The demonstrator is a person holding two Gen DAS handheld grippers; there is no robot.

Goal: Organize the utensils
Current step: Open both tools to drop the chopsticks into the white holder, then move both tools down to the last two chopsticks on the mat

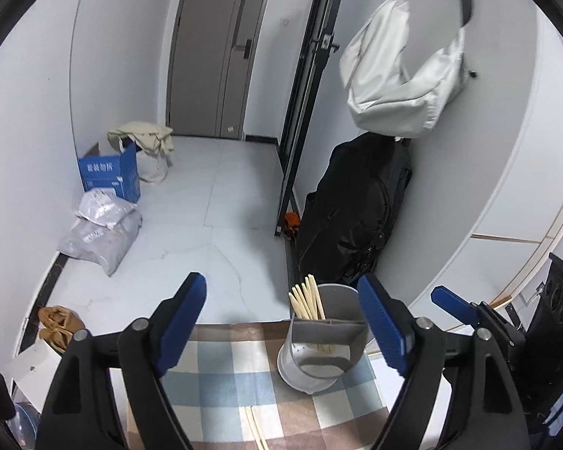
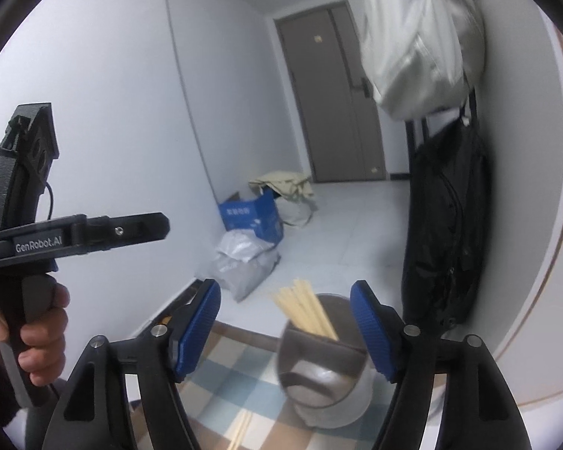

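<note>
A grey metal utensil holder with an inner divider stands on a checked tablecloth near the table's far edge. Several pale chopsticks lean upright in its left compartment. A loose pair of chopsticks lies on the cloth in front of it. My left gripper is open, with nothing between its blue pads; the holder sits just ahead, toward the right pad. In the right wrist view my right gripper is also open and empty, behind the holder and its chopsticks. A hand holds the left gripper's handle.
Beyond the table edge lies a tiled floor with a blue box, grey parcels and a beige bag. A black bag and a white bag hang on the right wall. A grey door is at the back.
</note>
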